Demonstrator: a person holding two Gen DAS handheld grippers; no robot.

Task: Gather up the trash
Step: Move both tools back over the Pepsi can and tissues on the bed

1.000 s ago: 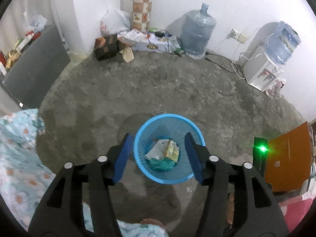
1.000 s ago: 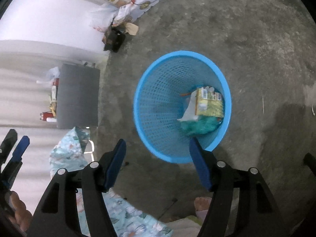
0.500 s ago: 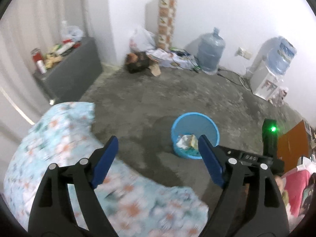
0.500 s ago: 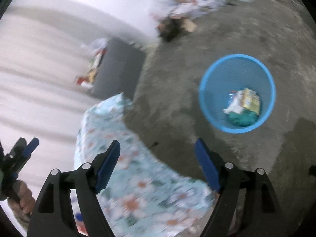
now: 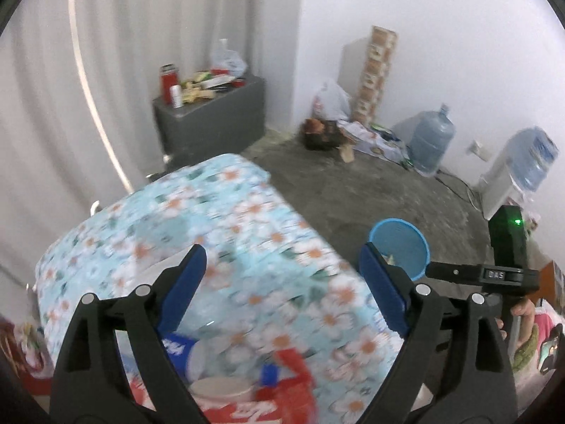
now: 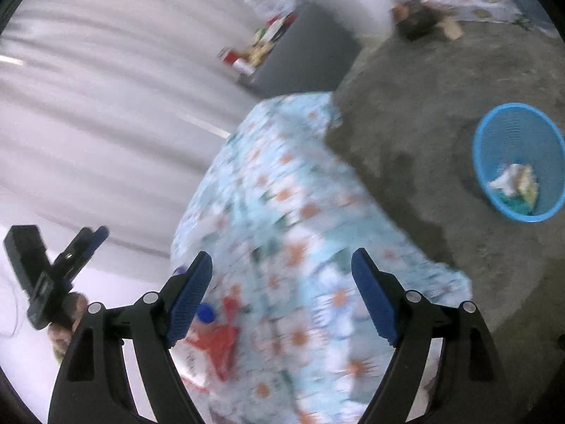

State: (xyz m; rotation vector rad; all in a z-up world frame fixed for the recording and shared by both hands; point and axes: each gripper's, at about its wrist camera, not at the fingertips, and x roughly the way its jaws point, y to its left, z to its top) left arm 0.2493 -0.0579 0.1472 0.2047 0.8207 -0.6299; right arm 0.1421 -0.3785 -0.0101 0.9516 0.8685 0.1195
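Observation:
A blue mesh trash basket (image 5: 400, 247) stands on the concrete floor with wrappers inside; it also shows in the right wrist view (image 6: 519, 169). A table with a floral cloth (image 5: 226, 233) fills the foreground; it also shows in the right wrist view (image 6: 289, 233). On its near edge lie blurred red and blue packaging (image 5: 226, 388) and a red wrapper (image 6: 219, 339). My left gripper (image 5: 282, 282) is open and empty above the cloth. My right gripper (image 6: 282, 293) is open and empty above the cloth.
A grey cabinet (image 5: 212, 123) with bottles stands by the curtain. Water jugs (image 5: 430, 145), a dispenser (image 5: 522, 173), bags and cables line the far wall. The other gripper (image 5: 508, 265) shows at the right edge.
Both grippers have pulled up and back from over the basket to above the floral table. Both stayed open and empty. The view is motion-blurred.

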